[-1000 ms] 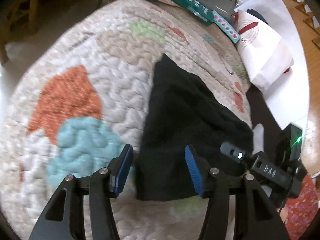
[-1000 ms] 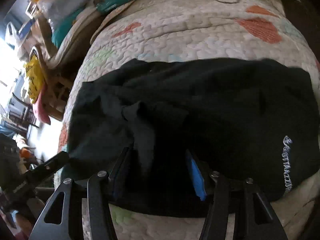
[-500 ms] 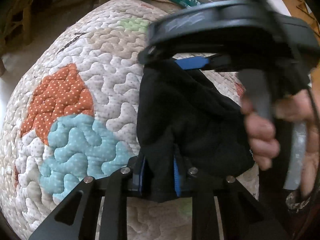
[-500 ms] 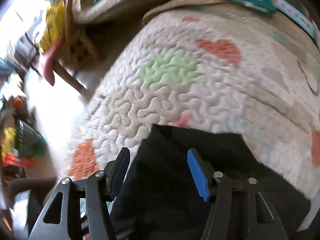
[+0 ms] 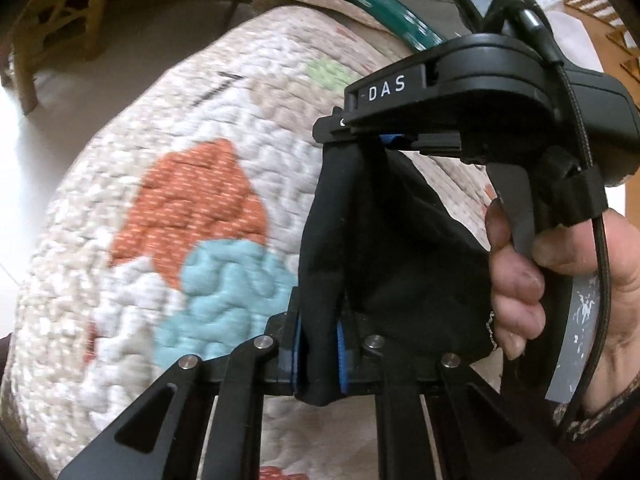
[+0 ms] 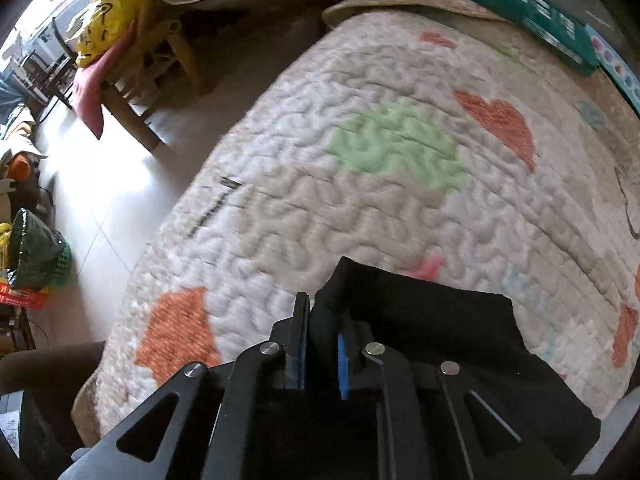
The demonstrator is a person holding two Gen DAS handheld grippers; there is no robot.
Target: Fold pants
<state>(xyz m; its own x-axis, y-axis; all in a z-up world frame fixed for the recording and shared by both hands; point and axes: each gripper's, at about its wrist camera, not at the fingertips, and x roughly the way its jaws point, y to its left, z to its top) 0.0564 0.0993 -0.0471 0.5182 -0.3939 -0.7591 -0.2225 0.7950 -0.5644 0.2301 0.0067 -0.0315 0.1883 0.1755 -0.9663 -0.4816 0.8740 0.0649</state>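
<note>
Black pants [image 5: 400, 248], bunched at lower centre on quilt [image 5: 180, 160]: left gripper [image 5: 319, 354] and right gripper [image 6: 322, 354] each clamped on an edge; folding judged partway, final fold outstanding.

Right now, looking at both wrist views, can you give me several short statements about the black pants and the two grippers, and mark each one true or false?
1. The left gripper is shut on the black fabric pants. True.
2. The right gripper is open and empty. False: it pinches the pants.
3. The pants lie over a patchwork quilted blanket. True.
4. The pants are white. False: they are black.
</note>
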